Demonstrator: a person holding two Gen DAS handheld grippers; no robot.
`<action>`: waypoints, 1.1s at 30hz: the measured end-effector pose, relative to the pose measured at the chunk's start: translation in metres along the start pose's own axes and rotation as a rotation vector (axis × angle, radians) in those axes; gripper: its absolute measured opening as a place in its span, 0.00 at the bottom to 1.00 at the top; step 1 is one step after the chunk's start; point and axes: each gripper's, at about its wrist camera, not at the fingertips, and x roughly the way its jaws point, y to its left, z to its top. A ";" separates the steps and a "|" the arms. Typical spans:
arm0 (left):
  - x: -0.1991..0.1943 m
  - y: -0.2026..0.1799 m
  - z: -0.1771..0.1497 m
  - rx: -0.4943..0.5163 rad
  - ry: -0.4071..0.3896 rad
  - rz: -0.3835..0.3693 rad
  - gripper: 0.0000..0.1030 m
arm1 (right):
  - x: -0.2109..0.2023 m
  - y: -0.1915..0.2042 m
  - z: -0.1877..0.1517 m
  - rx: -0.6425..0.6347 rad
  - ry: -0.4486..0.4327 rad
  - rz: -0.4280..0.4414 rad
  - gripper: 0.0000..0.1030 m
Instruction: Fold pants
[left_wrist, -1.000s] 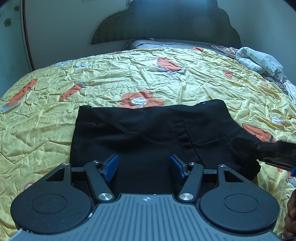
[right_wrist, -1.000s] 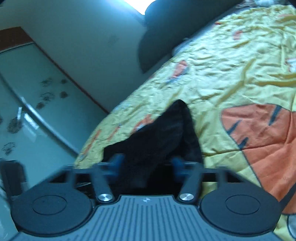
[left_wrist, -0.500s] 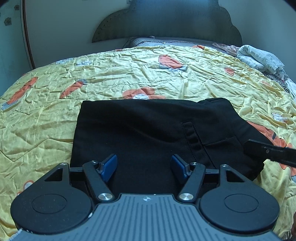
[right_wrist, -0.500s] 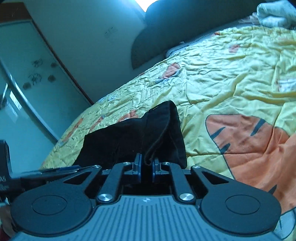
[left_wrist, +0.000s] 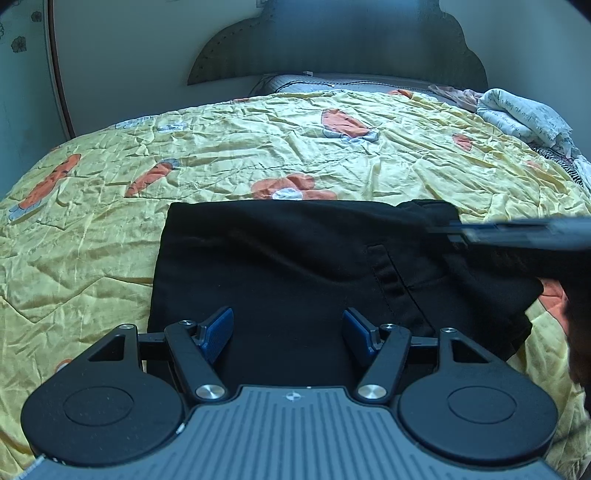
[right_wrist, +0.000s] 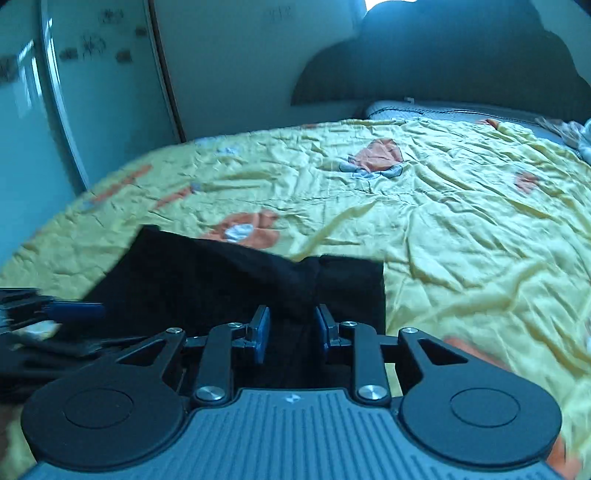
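Two grippers over one bed. Left wrist view first, going left to right: yellow blanket (left_wrist: 92, 236) with orange shapes across most of the frame. Black pants (left_wrist: 295, 266) in the middle, folded into a wide flat block, lying on the blanket. Left gripper (left_wrist: 288, 328) low in the middle of the frame, blue pads (left_wrist: 218, 328) spread wide apart, gripping nothing, just dark cloth lying under the gap. Dark headboard (left_wrist: 332, 40) at the top middle. White bundle of cloth (left_wrist: 524, 114) at the upper right, on the far side of the bed. Blurry dark shape of the other tool at the right edge, above the right end of the pants.

Right wrist view next: pale door with small dark flower marks at the upper left. Pants (right_wrist: 207, 280) at the middle left, reaching down to the tool. Right gripper (right_wrist: 291, 332) low in the middle, jaws opening, a bunched bit of pants between the two blue pads but not pinched. Cannot tell if the cloth brushes a pad. Yellow blanket (right_wrist: 461, 221) filling the right side.
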 end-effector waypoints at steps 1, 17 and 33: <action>0.000 0.000 0.000 -0.001 0.001 0.002 0.67 | 0.005 -0.004 0.004 0.010 0.000 0.000 0.35; 0.001 -0.002 -0.005 0.023 -0.008 0.007 0.67 | -0.043 0.048 -0.020 -0.158 -0.081 -0.015 0.59; 0.007 0.002 -0.006 0.007 0.014 0.036 0.78 | -0.020 0.042 -0.037 -0.118 -0.057 -0.038 0.59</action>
